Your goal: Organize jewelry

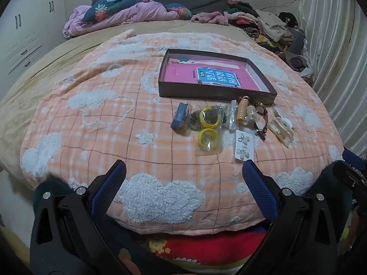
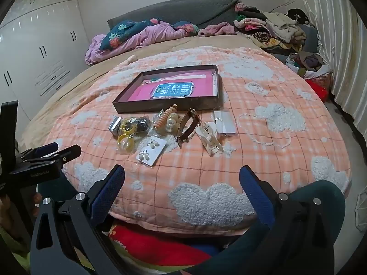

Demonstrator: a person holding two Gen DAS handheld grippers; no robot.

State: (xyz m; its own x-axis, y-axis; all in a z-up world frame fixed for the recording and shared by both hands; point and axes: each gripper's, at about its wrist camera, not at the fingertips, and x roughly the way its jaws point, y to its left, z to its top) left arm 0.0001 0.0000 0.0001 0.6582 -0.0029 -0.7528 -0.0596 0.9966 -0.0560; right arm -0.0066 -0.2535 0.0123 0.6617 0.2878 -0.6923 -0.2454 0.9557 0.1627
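A dark shallow box (image 1: 215, 95) (image 2: 165, 107) with a pink book inside lies on the orange cloud-pattern blanket. In front of it lies a heap of jewelry: yellow bangles in plastic (image 1: 207, 137) (image 2: 126, 141), a white earring card (image 1: 244, 147) (image 2: 150, 152), a coiled orange hair tie (image 1: 242, 110) (image 2: 164, 116), a brown-strap watch (image 1: 263, 116) (image 2: 187, 126), a cream hair claw (image 1: 281, 129) (image 2: 209, 141), a blue packet (image 1: 181, 115) and a clear packet (image 2: 224, 121). My left gripper (image 1: 183, 171) and right gripper (image 2: 182, 171) are open and empty, near the blanket's front edge.
Crumpled pink and floral bedding (image 1: 119, 11) lies at the bed's head. A pile of clothes (image 1: 263, 25) sits at the back right by a curtain (image 1: 332, 45). White wardrobes (image 2: 34, 45) stand to the left. The left gripper's body (image 2: 39, 160) shows at the right wrist view's left edge.
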